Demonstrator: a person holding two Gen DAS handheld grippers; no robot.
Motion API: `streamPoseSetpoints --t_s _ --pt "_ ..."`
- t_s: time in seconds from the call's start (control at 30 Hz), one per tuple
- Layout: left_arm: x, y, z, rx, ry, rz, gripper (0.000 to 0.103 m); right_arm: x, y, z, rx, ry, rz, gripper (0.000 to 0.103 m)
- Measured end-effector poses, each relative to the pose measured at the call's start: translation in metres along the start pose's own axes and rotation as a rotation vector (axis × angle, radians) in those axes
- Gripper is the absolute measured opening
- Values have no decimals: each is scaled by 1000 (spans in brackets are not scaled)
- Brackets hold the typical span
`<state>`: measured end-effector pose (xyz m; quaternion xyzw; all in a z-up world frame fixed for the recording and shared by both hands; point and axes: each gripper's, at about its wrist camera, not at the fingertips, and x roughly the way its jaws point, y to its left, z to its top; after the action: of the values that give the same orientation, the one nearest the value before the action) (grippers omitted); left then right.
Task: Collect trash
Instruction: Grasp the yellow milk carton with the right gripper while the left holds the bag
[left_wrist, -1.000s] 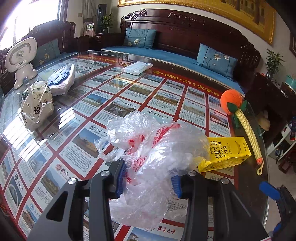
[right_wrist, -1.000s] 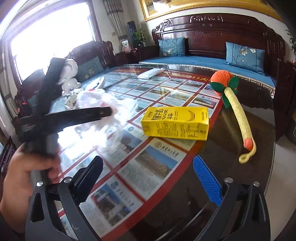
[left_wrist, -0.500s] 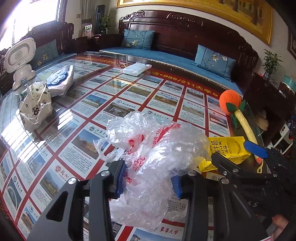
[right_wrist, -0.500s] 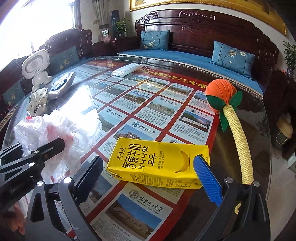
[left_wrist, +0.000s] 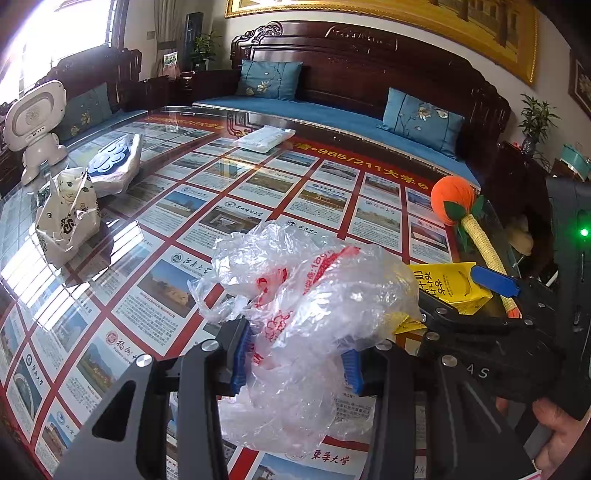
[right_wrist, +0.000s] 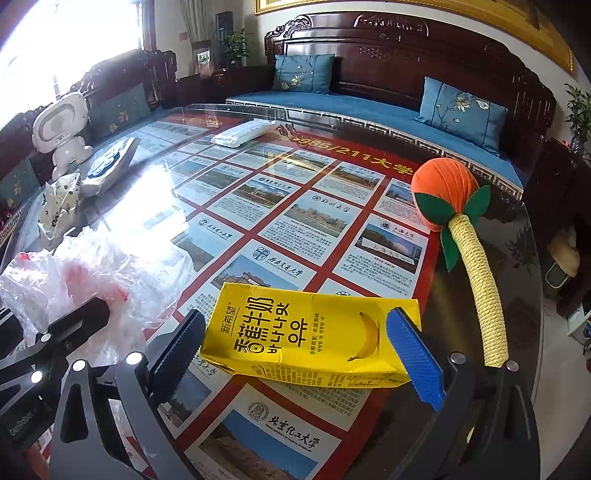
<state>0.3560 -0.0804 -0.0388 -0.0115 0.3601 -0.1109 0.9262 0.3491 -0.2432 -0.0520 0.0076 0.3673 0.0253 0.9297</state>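
- The yellow milk carton (right_wrist: 314, 336) lies flat on the glass table (right_wrist: 517, 332), near its front edge, and sits between your right gripper's (right_wrist: 299, 354) spread fingers; the pads flank both ends without pressing, so nothing is gripped there yet.
- Your left gripper (left_wrist: 295, 358) is clenched on the crumpled clear plastic bag (left_wrist: 306, 306), blue pads biting into the film, the bag hanging above the tabletop just beside the carton.
- Judging from this: the carton looks dented and probably empty, so it may skid on the slick glass or crumple if you close along its length; one pad landing first would spin it away.
- The loose bag tails could drift under your right fingers and get pinched along with the carton.
- The orange plush toy with the rope handle (right_wrist: 476, 280) lies near the carton's right end; a wide sweep could knock it.
- Hard to make out: whether the far pad touches the carton's end, how much film the left pads really hold, and where any bin is; none shows.
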Motion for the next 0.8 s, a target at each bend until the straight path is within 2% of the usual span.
streamPoseSetpoints --t_s 0.1,0.23,0.43,0.6,0.8 --pt "-2 1 0 2 -2 2 41 -3 7 -8 -68 30 32 95" --pt "-3 2 1 -8 -3 -2 41 -10 14 -20 -144 22 41 95" --pt "-5 -2 -1 2 -3 -5 41 -4 9 -13 -94 -2 5 95" --pt "-2 1 0 -3 3 -2 41 9 7 -5 -77 0 -108 95" --pt "-1 0 1 3 2 -4 41 16 14 -6 -126 16 -171 95"
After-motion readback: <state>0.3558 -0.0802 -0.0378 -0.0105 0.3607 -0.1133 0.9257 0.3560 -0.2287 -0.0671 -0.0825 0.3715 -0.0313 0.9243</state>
